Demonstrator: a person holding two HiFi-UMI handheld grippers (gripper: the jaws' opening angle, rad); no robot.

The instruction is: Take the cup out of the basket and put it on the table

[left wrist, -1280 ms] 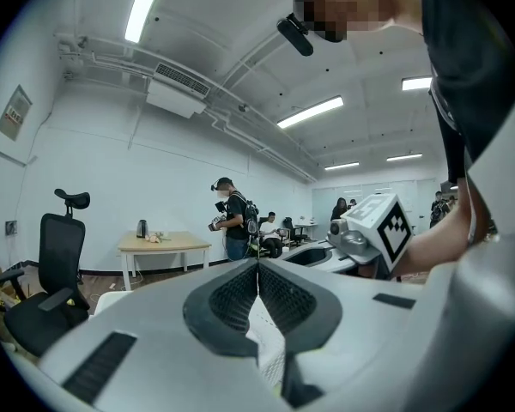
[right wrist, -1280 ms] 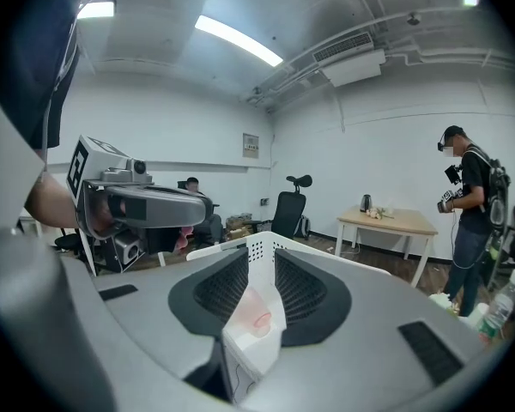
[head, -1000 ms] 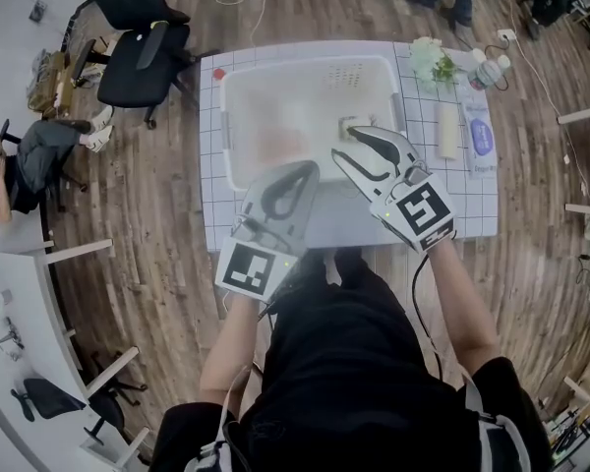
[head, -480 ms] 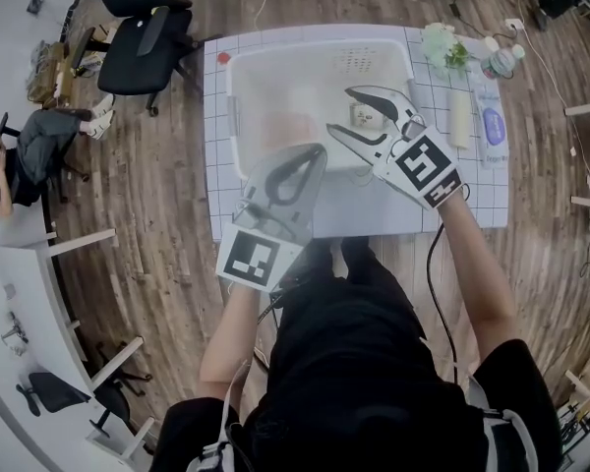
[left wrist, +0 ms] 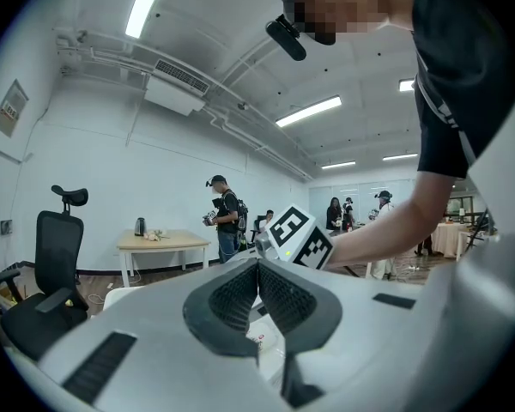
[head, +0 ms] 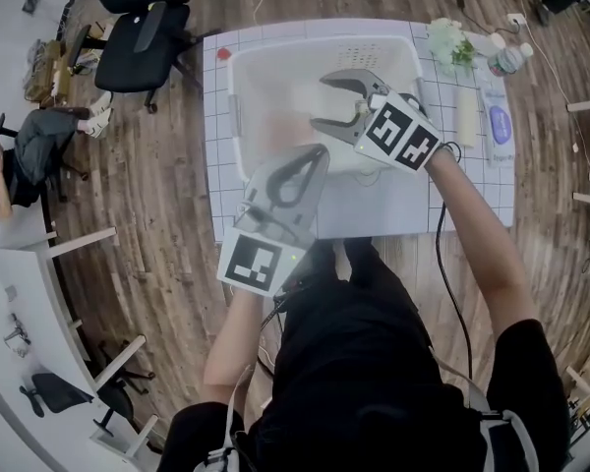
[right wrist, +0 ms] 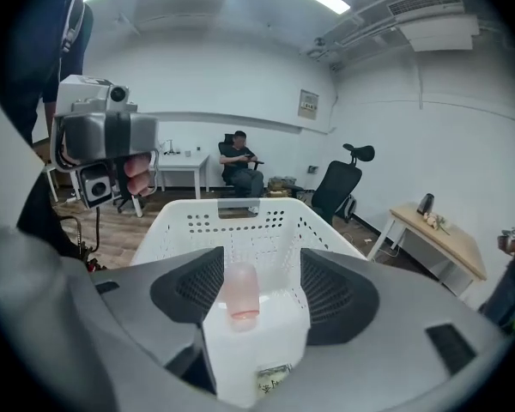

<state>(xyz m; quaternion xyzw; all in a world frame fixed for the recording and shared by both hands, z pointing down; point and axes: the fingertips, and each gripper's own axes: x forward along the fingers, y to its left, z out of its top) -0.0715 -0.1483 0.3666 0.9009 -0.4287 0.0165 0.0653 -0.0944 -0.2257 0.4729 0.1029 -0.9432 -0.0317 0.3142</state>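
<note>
A pale pink see-through cup point(right wrist: 240, 290) sits inside the white perforated basket point(right wrist: 240, 221), seen ahead through the gap of my right gripper point(right wrist: 260, 269). That gripper's jaws have just been opening and stand wide, with nothing pressed between the pads. From the head view, the right gripper point(head: 320, 103) hangs over the basket point(head: 238, 96) and points left; the cup is only a faint pink patch point(head: 277, 131) there. My left gripper point(head: 315, 155) rests at the basket's near rim. Its jaws are shut and empty in the left gripper view point(left wrist: 257, 269).
A white box with a label point(right wrist: 262, 350) lies in the basket, just before the cup. On the table's right side are flowers point(head: 447, 42), a bottle point(head: 506, 59), a pale roll point(head: 466, 116) and a blue-labelled packet point(head: 499, 126). A black office chair point(head: 138, 42) stands at the left.
My right gripper has moved from the basket's near right corner up and left over the basket, has tilted down, and its jaws have spread wider. The left gripper has stayed put.
</note>
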